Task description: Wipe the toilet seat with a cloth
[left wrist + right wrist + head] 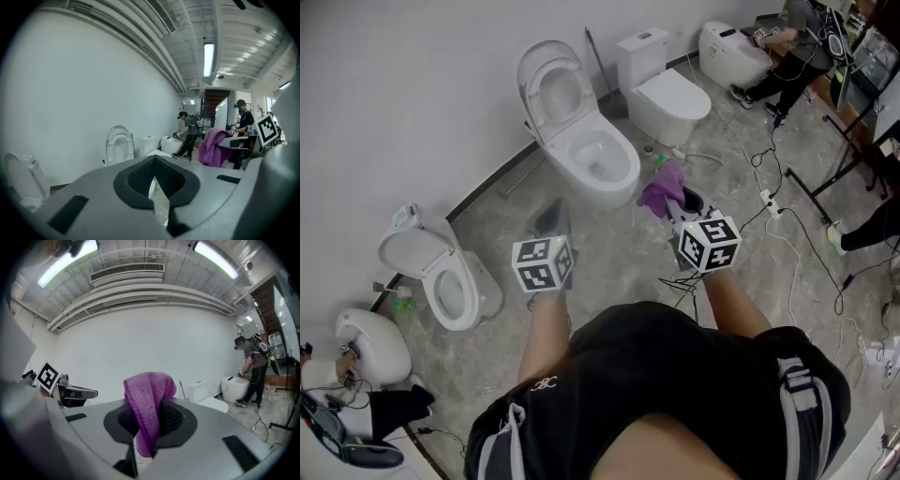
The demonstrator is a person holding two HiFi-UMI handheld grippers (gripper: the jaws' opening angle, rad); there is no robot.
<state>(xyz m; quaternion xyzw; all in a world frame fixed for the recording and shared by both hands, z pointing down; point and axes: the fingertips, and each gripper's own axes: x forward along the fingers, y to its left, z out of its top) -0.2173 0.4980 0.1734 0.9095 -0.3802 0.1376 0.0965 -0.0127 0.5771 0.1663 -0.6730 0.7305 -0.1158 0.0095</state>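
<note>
Subject wears a black short-sleeved top [656,366], with a small white logo [544,382] on the left sleeve at eight o'clock in the head view. A grey strap [799,398] with a dark buckle lies at four o'clock and a white-edged strap [508,427] at seven o'clock. The left gripper [553,216] and right gripper [682,211] have matte grey shells, each carrying a marker cube [544,263] of black-and-white squares; each gripper view shows a black diamond-shaped recess lined with mesh-textured black pads [140,174], with black rectangular slots [70,213] in the shell at eight and three o'clock.
</note>
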